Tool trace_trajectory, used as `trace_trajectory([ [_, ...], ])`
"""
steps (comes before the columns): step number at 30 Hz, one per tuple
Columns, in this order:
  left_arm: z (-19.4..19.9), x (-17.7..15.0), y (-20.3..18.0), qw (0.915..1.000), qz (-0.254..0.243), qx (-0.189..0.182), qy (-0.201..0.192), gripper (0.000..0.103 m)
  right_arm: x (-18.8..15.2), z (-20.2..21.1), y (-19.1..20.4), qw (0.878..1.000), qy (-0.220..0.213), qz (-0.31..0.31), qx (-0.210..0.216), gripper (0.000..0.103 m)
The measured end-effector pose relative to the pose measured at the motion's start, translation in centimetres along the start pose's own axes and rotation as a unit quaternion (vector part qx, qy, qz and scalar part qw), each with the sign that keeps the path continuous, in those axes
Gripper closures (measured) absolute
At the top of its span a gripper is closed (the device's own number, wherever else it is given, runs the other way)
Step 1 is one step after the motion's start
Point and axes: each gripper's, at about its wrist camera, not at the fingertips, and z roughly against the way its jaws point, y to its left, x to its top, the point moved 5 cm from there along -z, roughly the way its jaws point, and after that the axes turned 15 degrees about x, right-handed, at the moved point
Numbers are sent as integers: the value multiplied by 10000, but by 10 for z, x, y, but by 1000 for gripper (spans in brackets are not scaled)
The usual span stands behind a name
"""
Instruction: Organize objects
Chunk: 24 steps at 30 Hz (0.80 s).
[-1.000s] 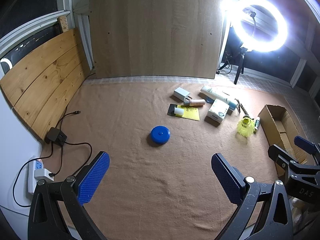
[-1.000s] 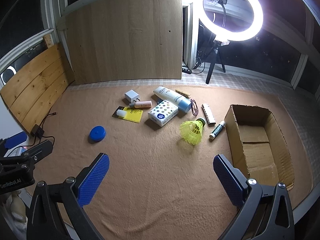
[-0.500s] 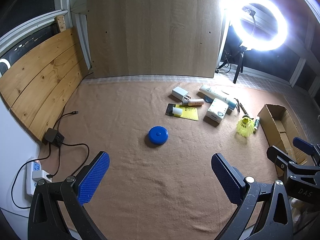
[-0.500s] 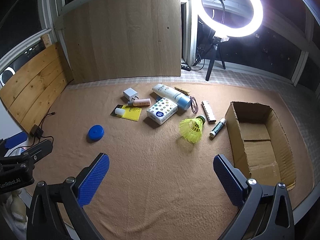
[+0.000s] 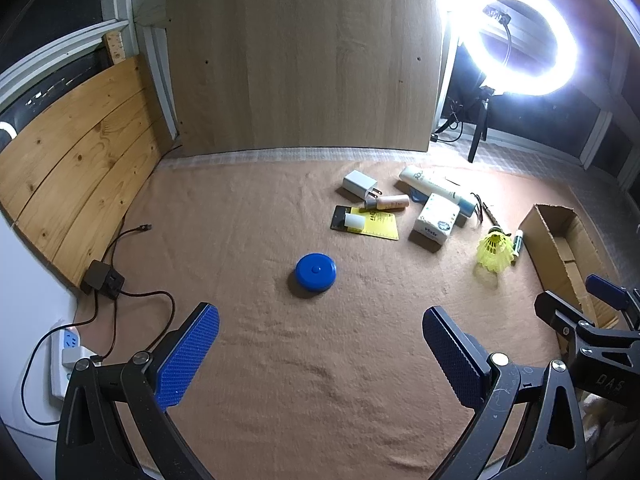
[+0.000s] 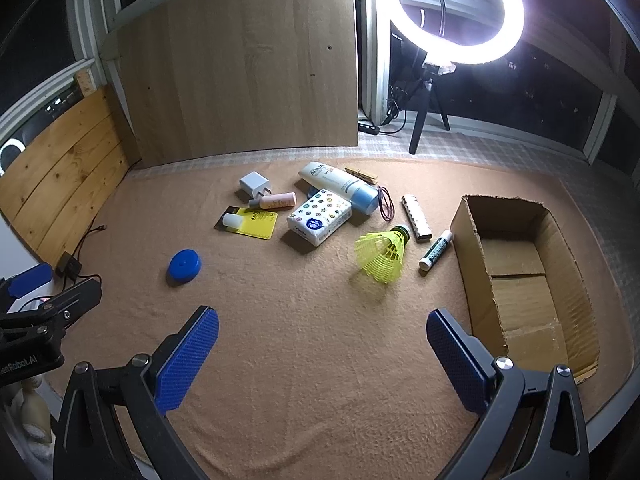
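1. Along our left edge, pine boards (image 5: 72, 160) wall the mat (image 5: 280, 360); a black adapter (image 5: 102, 280) and cables lie at their foot.
2. Our left gripper (image 5: 320, 356) hangs released over bare mat, jaws wide, nothing between them.
3. Ahead of it a round blue cap (image 5: 316, 272) lies alone, open mat all round.
4. Mid-mat the clutter bunches: white charger (image 6: 254, 185), pink tube (image 6: 276, 201) touching a yellow card (image 6: 256, 224), dotted tissue pack (image 6: 319, 220) against a white bottle (image 6: 340, 188).
5. Our right gripper (image 6: 322, 358) is likewise spread and empty over wrinkled, felt-like tan cloth.
6. Further right lie a ribbed yellow shuttlecock (image 6: 382, 258), a marker (image 6: 435, 250) just beside the box, then the open corrugated box (image 6: 576, 280) near the mat's right edge.
7. Behind stand a wood panel (image 6: 240, 72) and a glaring ring light (image 6: 452, 10).
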Motion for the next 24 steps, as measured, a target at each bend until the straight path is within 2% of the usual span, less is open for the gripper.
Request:
trace_trajectory([
  [10, -32, 14, -32, 9992, -349, -171, 29, 0, -4, -9, -18, 9998, 145, -135, -21, 0],
  [16, -57, 31, -54, 9982, -465, -352, 135, 0, 7, -17, -31, 9996, 208, -159, 95, 0],
  [22, -86, 60, -79, 9970, -559, -490, 223, 0, 22, -19, -49, 9989, 122, -404, 224, 1],
  [24, -99, 74, -92, 9961, -634, -543, 272, 1, 21, -19, -53, 9983, 138, -505, 270, 5],
])
